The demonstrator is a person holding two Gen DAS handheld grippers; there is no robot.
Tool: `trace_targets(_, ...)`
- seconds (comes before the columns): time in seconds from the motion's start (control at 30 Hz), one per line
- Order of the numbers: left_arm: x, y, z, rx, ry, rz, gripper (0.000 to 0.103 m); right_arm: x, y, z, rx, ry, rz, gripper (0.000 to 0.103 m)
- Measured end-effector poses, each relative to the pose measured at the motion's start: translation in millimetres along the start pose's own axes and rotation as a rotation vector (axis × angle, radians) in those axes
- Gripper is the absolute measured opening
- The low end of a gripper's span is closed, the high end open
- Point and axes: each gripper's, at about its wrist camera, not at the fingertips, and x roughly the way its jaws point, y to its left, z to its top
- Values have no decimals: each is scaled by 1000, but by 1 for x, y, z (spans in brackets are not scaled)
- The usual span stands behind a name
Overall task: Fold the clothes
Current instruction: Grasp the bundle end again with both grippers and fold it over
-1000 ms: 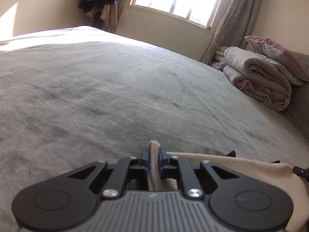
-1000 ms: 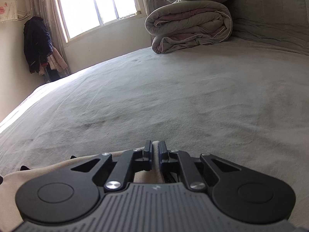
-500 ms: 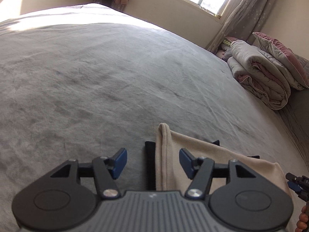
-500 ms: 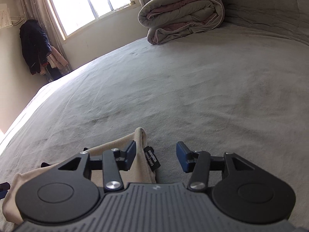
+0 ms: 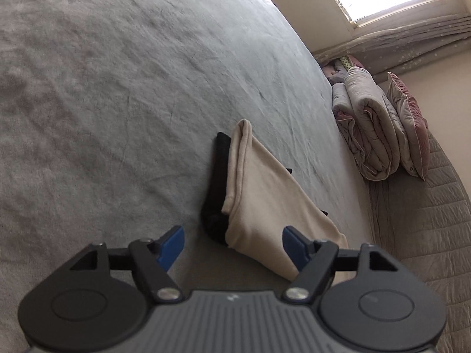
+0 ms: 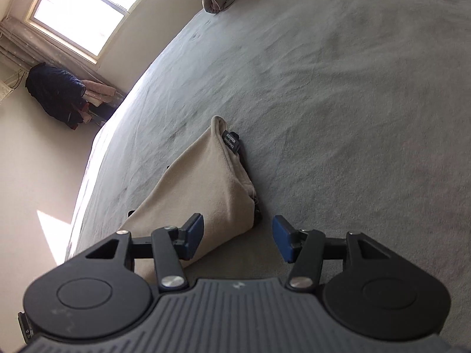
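A beige garment [image 5: 265, 194] with black trim lies folded flat on the grey bed [image 5: 117, 88]. It also shows in the right wrist view [image 6: 206, 182], with a black label at its far corner. My left gripper [image 5: 232, 247] is open and empty, raised above the garment's left end. My right gripper [image 6: 238, 235] is open and empty, raised above the garment's right end. Neither gripper touches the cloth.
A rolled grey and pink quilt [image 5: 371, 129] and a pillow [image 5: 409, 123] lie at the head of the bed. Dark clothes [image 6: 56, 94] hang by the window wall [image 6: 82, 14]. The padded headboard [image 5: 426, 220] is at the right.
Both grippers were shut on the garment's edge one second ago. They opened, let it go, and have lifted and tilted away. The garment now lies on the bed.
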Motion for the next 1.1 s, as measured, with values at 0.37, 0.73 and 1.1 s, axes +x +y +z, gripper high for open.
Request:
trace_targets(0.37,40,5,-16,-135,-46,-104,72,26,-4,-6,135,-41,93,56)
trace_targets(0.73,62,0,-2,-182,-156,-110,61,48,-10,11,222,-118,114,38)
trace_targets(1.1,59,-12,0,-157,-204,-68,31,36,-6,6,178,-100,90,22)
